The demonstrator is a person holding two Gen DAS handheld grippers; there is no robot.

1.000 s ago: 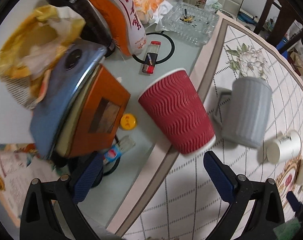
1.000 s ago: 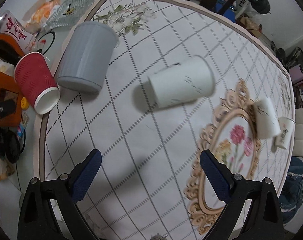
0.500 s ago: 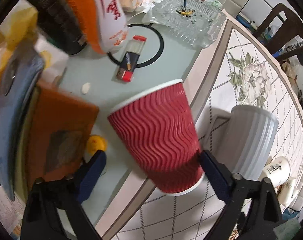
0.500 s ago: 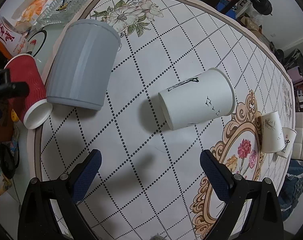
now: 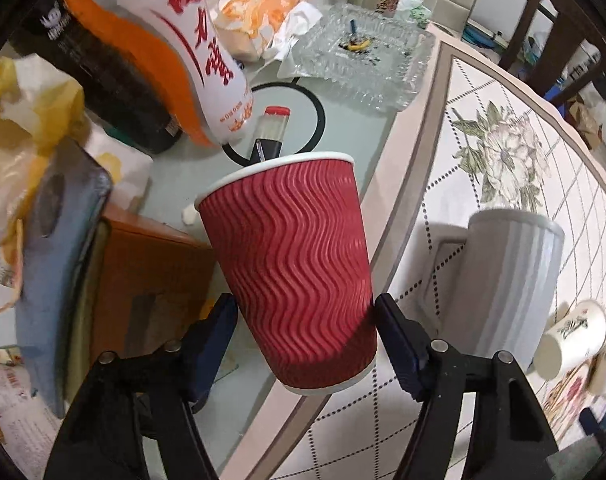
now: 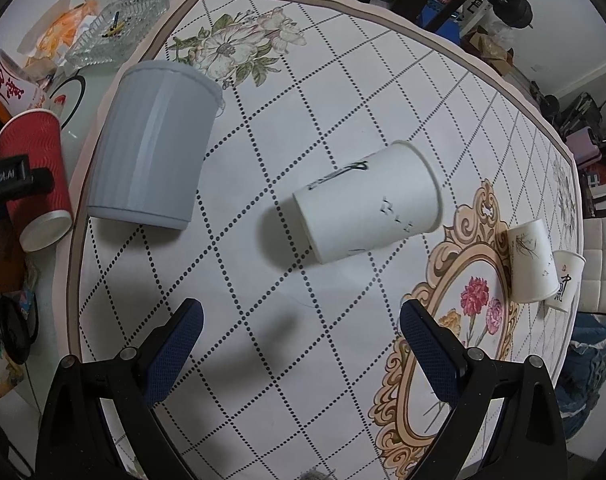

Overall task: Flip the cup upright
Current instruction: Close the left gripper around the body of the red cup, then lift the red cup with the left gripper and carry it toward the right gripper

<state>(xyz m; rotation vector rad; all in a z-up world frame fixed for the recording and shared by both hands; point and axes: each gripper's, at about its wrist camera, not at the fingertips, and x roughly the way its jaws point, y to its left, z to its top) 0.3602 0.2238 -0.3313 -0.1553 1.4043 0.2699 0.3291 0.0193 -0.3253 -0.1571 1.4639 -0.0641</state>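
In the left wrist view, the left gripper (image 5: 305, 330) has its two blue pads (image 5: 397, 344) pressed on both sides of the red cup (image 5: 295, 268). It squeezes the cup near the narrow bottom end. The cup has wavy ridges and a white rim. Its narrow end is nearest the camera and its wide rim points away. It sits over the edge of the tablecloth (image 5: 503, 184), where the cloth meets the pale green tabletop (image 5: 343, 136). I cannot tell if the cup touches the table. Just to the right stands a grey mug (image 5: 507, 280) with its handle facing the red cup. Behind the cup are a lighter (image 5: 271, 132), a glass ashtray (image 5: 363, 56) and an orange and white bag (image 5: 183, 60). An orange box (image 5: 143, 280) is to the left.

In the right wrist view, the right gripper (image 6: 301, 338) has its fingers wide apart and holds nothing. It hangs over the tablecloth (image 6: 343, 80). A white paper cup (image 6: 367, 208) lies on its side ahead of the gripper, not touching it. The grey mug (image 6: 151, 148) is far left, and the red cup (image 6: 35, 176) is beside it with a black part of the left gripper across it. Two small white cups (image 6: 531, 264) lie at the right.
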